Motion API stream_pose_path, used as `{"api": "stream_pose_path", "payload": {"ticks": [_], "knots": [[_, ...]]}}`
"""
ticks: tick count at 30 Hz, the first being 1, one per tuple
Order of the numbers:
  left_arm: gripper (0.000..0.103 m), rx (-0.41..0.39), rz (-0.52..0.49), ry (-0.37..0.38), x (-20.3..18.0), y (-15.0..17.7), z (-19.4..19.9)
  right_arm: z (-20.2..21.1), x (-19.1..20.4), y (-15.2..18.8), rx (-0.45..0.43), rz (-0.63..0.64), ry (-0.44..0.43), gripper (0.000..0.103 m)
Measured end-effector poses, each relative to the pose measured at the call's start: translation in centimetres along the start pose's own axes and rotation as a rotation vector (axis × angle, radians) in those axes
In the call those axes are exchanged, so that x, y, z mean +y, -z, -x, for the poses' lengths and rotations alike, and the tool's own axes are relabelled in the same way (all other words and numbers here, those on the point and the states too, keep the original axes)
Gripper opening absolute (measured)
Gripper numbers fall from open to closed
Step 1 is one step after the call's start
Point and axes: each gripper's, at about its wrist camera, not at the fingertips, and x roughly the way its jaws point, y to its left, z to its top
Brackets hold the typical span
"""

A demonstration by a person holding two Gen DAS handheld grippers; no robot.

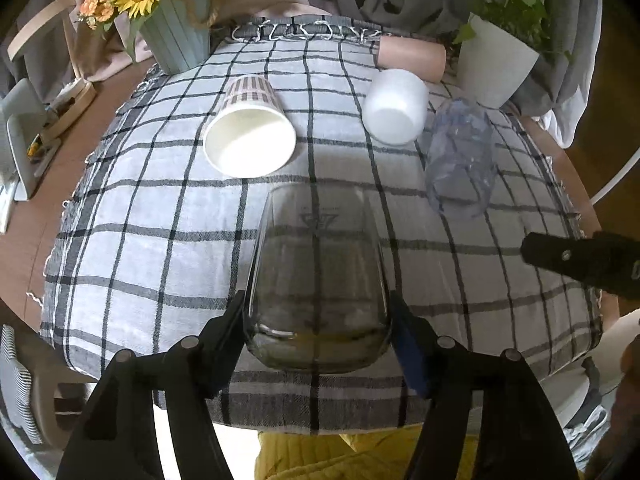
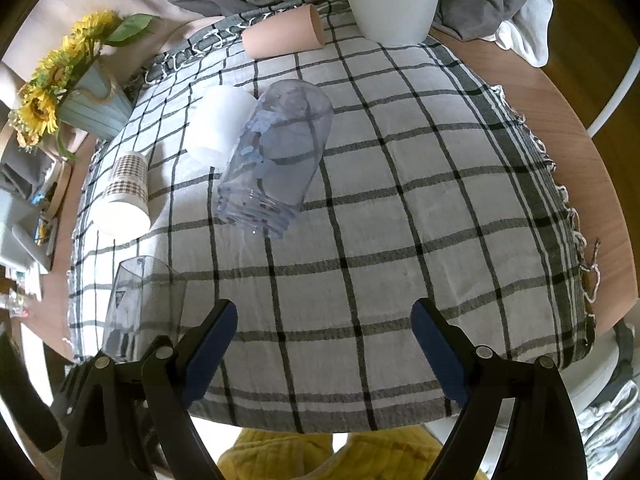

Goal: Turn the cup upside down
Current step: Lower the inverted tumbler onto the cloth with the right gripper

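My left gripper [image 1: 318,336] is shut on a clear smoky glass cup [image 1: 318,280], its pads on the two sides near the thick base, the mouth pointing away over the checked cloth [image 1: 160,240]. The same cup shows at the lower left of the right wrist view [image 2: 136,308]. My right gripper [image 2: 324,344] is open and empty above the cloth's near edge; one of its fingers [image 1: 584,258] shows at the right of the left wrist view.
On the cloth lie a patterned paper cup [image 1: 250,132], a white cup [image 1: 396,106], a clear bluish plastic cup [image 1: 460,158] and a pink cup [image 1: 412,56]. A sunflower vase [image 1: 180,32] and a white plant pot [image 1: 494,66] stand at the back.
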Motion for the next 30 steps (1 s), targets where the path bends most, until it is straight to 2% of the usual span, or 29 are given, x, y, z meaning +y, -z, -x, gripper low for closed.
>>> {"api": "stream_pose_path", "payload": {"ticks": [16,30], "knots": [[0.066,-0.043,-0.049,-0.01,-0.3,-3.3,0.0,0.2,0.4,-0.8,-0.02,-0.011,-0.018,0.089],[0.066,-0.056,-0.053,0.004,0.0,-4.9,-1.0,-0.1,0.4,-1.3,-0.013,-0.026,-0.011,0.089]]}}
